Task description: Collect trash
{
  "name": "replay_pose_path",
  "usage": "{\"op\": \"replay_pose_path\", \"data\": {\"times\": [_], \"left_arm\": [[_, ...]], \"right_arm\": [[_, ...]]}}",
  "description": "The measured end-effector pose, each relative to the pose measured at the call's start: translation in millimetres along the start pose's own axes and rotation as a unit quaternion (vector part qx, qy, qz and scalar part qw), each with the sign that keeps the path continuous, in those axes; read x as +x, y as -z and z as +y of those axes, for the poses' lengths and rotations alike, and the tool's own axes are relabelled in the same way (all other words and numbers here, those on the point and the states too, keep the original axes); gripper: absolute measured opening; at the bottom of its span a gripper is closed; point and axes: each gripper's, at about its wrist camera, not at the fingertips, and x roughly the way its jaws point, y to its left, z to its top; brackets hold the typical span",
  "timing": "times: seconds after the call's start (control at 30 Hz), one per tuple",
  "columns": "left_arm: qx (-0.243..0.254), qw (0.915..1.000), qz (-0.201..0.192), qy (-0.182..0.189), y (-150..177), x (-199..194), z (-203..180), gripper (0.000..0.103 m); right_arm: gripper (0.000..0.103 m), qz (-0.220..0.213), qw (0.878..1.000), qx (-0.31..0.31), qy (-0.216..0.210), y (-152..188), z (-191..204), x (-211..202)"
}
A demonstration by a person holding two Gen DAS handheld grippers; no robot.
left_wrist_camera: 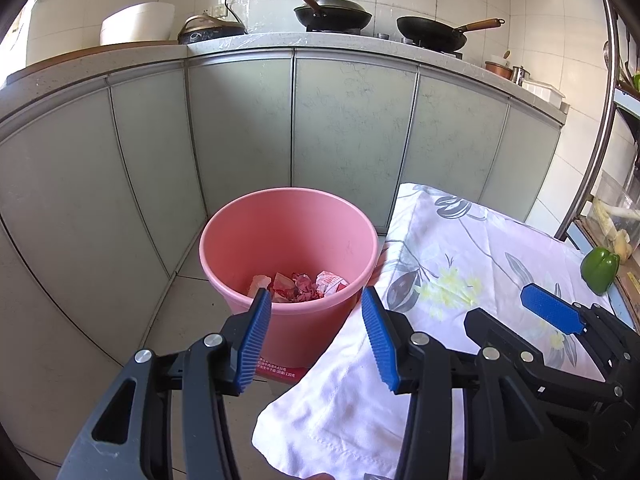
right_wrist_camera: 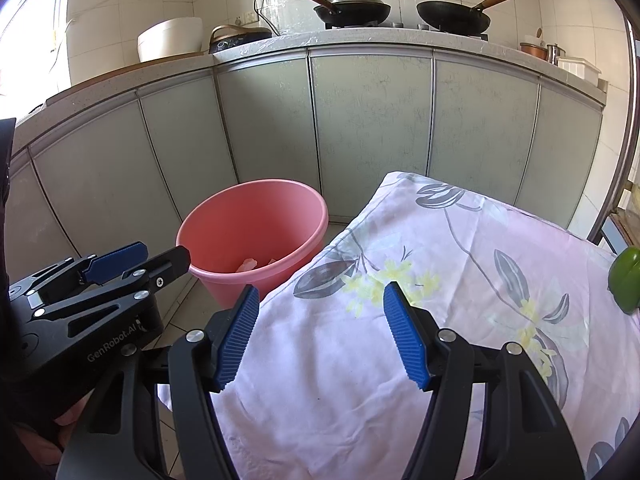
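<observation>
A pink bucket (left_wrist_camera: 288, 232) stands on the tiled floor against the cabinets, with crumpled red and white wrappers (left_wrist_camera: 300, 286) lying in its bottom. My left gripper (left_wrist_camera: 316, 292) hovers over the bucket's near rim, open, with nothing between its blue pads. In the right wrist view the bucket (right_wrist_camera: 256, 220) is to the left, and a little of the trash (right_wrist_camera: 256, 264) shows inside. My right gripper (right_wrist_camera: 320, 288) stands open and empty above the floral cloth (right_wrist_camera: 440, 320). Each gripper shows in the other's view: the right gripper (left_wrist_camera: 498, 304) and the left gripper (right_wrist_camera: 164, 250).
A table draped in the floral cloth (left_wrist_camera: 460, 248) stands right of the bucket, with a green pepper (left_wrist_camera: 599, 270) at its far right edge. Grey-green cabinet doors (left_wrist_camera: 240, 128) close off the back under a counter carrying two woks (left_wrist_camera: 332, 16). A metal rack (left_wrist_camera: 600, 140) rises at right.
</observation>
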Motion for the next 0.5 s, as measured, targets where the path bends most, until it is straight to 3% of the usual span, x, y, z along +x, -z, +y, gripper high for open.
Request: {"op": "replay_pose_path", "data": {"times": [0.5], "left_arm": [[0.004, 1.0000, -0.001, 0.004, -1.6, 2.5, 0.1, 0.046]], "right_arm": [[0.065, 0.003, 1.000, 0.005, 0.004, 1.8, -0.3, 4.3]]}}
